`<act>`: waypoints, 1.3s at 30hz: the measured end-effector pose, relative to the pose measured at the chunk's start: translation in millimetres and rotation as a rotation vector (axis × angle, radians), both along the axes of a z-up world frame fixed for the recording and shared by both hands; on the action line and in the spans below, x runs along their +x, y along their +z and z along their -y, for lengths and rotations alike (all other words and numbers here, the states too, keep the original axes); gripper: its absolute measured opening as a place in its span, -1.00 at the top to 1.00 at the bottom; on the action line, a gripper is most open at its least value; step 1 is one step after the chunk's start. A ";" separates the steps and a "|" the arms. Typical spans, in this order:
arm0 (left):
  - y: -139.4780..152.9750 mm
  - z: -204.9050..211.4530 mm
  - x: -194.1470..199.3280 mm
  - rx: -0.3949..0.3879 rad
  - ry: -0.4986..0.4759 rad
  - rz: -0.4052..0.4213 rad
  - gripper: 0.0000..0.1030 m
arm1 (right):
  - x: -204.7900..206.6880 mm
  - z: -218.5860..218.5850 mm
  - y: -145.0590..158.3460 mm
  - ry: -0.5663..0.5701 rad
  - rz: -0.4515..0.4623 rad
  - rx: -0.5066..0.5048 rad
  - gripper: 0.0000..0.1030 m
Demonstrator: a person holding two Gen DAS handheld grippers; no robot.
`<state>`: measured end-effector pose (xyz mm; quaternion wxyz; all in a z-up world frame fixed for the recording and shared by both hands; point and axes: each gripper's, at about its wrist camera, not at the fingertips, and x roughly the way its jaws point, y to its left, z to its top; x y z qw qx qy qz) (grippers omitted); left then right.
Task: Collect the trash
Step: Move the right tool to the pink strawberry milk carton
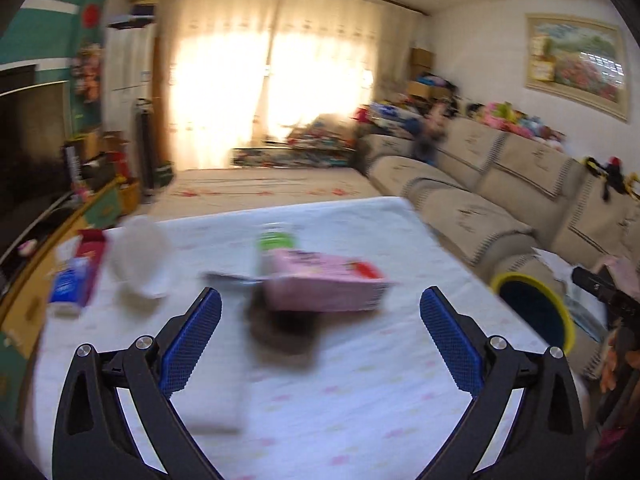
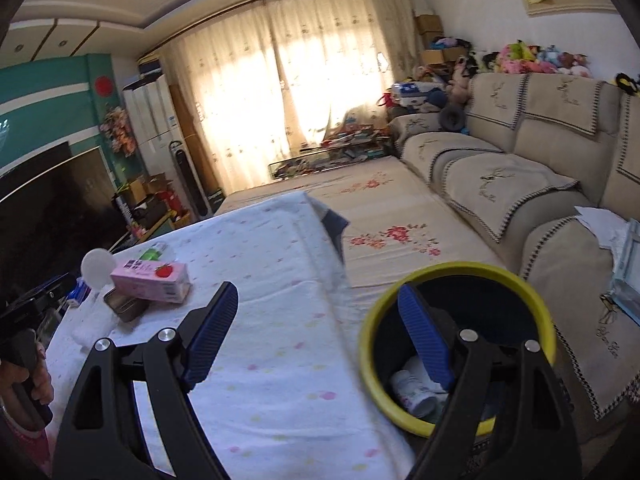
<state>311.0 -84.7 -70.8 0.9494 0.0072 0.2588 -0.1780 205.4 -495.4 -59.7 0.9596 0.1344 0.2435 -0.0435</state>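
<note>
Your left gripper (image 1: 320,300) has its fingers spread wide with nothing between them, aimed at the pink carton (image 1: 326,284). Your right gripper (image 2: 316,300) is likewise splayed and empty, straddling the table's right edge and the yellow-rimmed bin (image 2: 460,272) beside it.

The carton lies on its side toward the far left corner of the table (image 2: 280,320), one end propped on a small metal tin (image 2: 124,304). A green-capped bottle (image 2: 154,254) and a clear plastic cup (image 2: 96,266) sit just behind it, with a blue and red box (image 1: 76,280) at the left edge. The left view is blurred, so contact details there cannot be confirmed.

Judgement: the carton appears light, thin-walled and crushable. Take it across the narrow faces at mid-length, with moderate pressure. Expect the tin to shift when the carton lifts. The bin already holds some white containers (image 2: 412,392).
</note>
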 end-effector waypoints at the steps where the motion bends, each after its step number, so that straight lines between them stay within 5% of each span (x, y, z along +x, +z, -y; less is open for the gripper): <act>1: -1.9 -17.8 0.9 0.003 0.046 0.005 -0.90 | 9.7 -11.8 0.2 0.036 -0.008 -0.008 -0.51; 9: -15.8 -118.3 8.9 -0.163 0.241 -0.011 -0.90 | 89.8 -82.2 -7.9 0.213 -0.104 -0.086 -0.51; 20: -16.0 -88.9 2.2 -0.027 0.225 0.038 -0.90 | 173.7 -108.8 -44.0 0.181 -0.304 -0.216 -0.51; 28: -17.6 -88.1 4.5 -0.015 0.226 0.030 -0.90 | 173.6 -138.5 -38.9 0.285 -0.233 -0.210 -0.51; 36: -19.6 -88.8 5.8 -0.016 0.243 0.018 -0.90 | 142.4 -184.2 -34.3 0.638 -0.152 -0.183 -0.51; 39: -18.6 -88.3 5.6 -0.018 0.247 0.018 -0.90 | 136.0 -185.3 -26.3 0.654 -0.097 -0.178 -0.52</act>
